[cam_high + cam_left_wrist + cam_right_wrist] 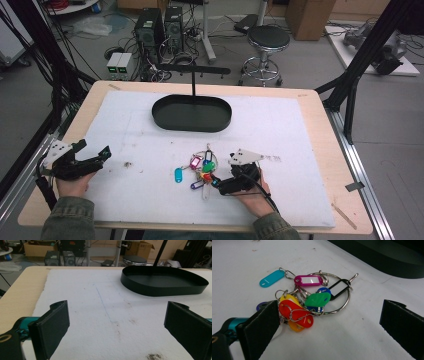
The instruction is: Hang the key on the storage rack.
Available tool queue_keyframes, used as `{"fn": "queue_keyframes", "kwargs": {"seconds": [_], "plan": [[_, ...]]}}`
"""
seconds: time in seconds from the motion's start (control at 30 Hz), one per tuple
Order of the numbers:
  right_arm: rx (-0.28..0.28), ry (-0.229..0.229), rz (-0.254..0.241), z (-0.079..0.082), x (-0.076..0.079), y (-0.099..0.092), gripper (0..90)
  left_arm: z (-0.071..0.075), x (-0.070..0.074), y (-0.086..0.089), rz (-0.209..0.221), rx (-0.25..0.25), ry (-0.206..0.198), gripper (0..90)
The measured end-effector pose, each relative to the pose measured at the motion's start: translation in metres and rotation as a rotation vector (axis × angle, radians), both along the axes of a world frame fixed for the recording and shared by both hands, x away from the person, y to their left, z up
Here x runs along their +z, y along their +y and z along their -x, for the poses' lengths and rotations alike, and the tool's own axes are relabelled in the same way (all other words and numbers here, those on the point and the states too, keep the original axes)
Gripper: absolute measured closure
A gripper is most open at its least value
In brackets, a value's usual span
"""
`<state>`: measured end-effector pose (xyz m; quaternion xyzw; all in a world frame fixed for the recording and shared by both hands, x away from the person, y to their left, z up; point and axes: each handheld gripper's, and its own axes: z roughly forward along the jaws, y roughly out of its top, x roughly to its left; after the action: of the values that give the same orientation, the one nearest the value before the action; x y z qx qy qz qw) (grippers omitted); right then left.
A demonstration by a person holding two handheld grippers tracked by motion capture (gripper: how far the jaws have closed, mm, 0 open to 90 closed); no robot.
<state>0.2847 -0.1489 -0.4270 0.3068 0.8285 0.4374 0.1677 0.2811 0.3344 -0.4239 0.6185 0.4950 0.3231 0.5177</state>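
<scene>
My right gripper (216,181) hangs w/ jaws apart just at 5 o'clock of the bunch of coloured plastic key tags on a metal ring (308,298), mid-pad, not clamped. Left gripper (95,155), jaws apart, is well off at 9. Black oval metal tray (192,114) sits at 12; white foam pad (300,165) bare around.

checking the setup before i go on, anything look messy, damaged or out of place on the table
Nothing is damaged. The key tags lie in a tangled heap on the white mat, outside the black tray. The mat has small dirt specks near the left gripper.
</scene>
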Motion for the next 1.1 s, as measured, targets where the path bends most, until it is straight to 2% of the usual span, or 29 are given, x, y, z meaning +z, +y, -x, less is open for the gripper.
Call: {"fn": "queue_keyframes", "kwargs": {"seconds": [0.2, 0.3, 0.6, 0.73, 0.83, 1.1], "plan": [[0.053, 0.046, -0.003, -0.003, -0.002, 0.004, 4.6, 0.001, 0.0, 0.0, -0.003, -0.001, 0.0, 6.6], [0.085, 0.058, 0.035, -0.005, -0.001, 0.009, 7.0, 0.0, 0.0, -0.001, -0.005, -0.002, 0.0, 6.7], [0.187, 0.066, 0.106, -0.006, -0.002, 0.023, 25.2, 0.0, 0.0, 0.0, -0.006, -0.002, 0.002, 6.7], [0.213, 0.06, 0.101, -0.005, -0.001, 0.024, 34.6, 0.0, 0.0, 0.0, -0.007, -0.003, 0.001, 6.6], [0.25, 0.077, 0.092, -0.006, -0.001, 0.024, 40.5, 0.001, 0.0, -0.001, -0.006, -0.003, 0.0, 6.6], [0.297, 0.084, 0.124, -0.009, -0.004, 0.027, 52.2, 0.0, 0.0, -0.001, -0.007, -0.002, 0.0, 6.6]]}}
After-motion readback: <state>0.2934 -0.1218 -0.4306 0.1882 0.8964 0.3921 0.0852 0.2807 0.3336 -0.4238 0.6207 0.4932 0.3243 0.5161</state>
